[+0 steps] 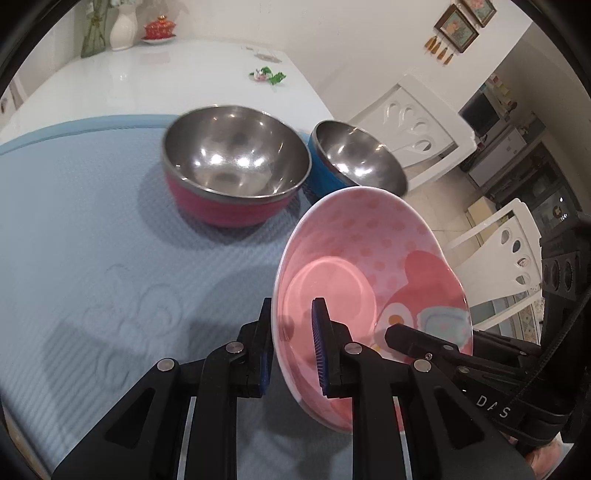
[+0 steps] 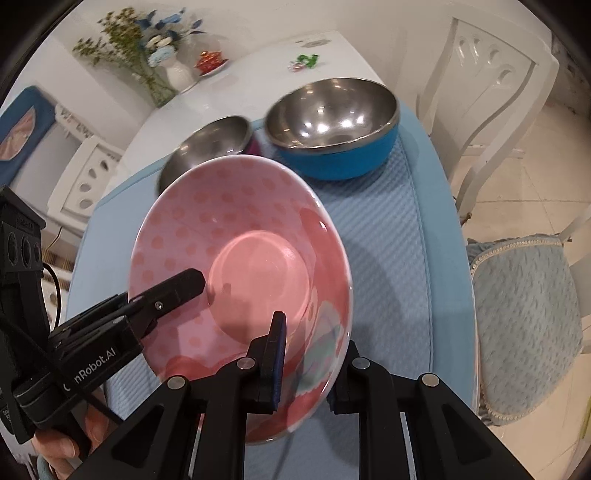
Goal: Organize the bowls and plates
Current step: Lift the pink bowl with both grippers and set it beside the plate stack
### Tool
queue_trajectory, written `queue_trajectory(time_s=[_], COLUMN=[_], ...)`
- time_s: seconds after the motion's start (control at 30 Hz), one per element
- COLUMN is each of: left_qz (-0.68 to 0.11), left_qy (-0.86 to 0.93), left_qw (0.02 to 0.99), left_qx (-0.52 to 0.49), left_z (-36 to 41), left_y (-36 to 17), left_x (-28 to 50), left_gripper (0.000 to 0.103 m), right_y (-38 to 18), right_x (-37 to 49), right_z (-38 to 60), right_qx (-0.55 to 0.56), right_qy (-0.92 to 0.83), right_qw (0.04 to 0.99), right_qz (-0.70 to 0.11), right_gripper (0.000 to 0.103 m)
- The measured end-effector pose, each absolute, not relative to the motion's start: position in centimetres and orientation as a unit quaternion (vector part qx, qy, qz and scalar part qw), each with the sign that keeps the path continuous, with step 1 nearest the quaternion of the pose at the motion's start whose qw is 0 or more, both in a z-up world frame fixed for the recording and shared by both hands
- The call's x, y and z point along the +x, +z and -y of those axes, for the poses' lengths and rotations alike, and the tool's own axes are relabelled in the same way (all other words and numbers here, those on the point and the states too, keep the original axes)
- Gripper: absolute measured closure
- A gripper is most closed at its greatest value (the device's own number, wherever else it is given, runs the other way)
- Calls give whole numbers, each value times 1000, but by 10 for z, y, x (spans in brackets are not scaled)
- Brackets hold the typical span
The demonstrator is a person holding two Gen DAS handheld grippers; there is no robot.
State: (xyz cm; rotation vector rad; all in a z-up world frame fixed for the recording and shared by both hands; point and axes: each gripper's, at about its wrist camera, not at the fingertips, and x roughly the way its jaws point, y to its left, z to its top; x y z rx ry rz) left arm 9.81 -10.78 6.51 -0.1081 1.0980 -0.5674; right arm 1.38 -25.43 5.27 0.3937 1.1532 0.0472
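Observation:
A pink polka-dot bowl with a cartoon print [image 1: 369, 280] [image 2: 243, 266] is held tilted above the blue mat [image 1: 92, 229] [image 2: 384, 258]. My left gripper [image 1: 291, 350] is shut on its near-left rim, one finger inside and one outside. My right gripper [image 2: 310, 365] is shut on its right rim and also shows in the left wrist view [image 1: 410, 338]. Behind stand a steel bowl with a pink outside [image 1: 232, 166] [image 2: 207, 151] and a steel bowl with a blue outside [image 1: 351, 158] [image 2: 332, 125], side by side on the mat.
The white table [image 1: 147, 77] runs on behind the mat, with a white vase [image 1: 123, 26], a red lidded dish [image 1: 159, 27] and a small green and pink item [image 1: 267, 75]. White chairs [image 1: 417, 125] [image 2: 491, 92] stand at the table's right edge.

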Motion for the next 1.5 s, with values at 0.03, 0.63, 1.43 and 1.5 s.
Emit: queue_trajectory(time_s=[0.03,0.63,1.43,1.5], left_qz=[-512,-523,-556,-552], left_qy=[-266,-221,-184,-180], left_qw=[815,821,805,810], left_qx=[-51,-59,-91,-84], left_z=[106,24,-2,-5], left_y=[68,86,53,59], left_x=[94,-14,-41,-40], left_gripper=[87,87,87,87], right_y=[57,67,35,42], right_x=[9,-71,-82,-83], right_z=[251,168,160,166], right_qx=[181,155,165,175], right_qy=[24,90,99,107], right_qw=[820,770,733,732], right_qz=[-542,-612,-653,-649], right_gripper=[86,85,85,85])
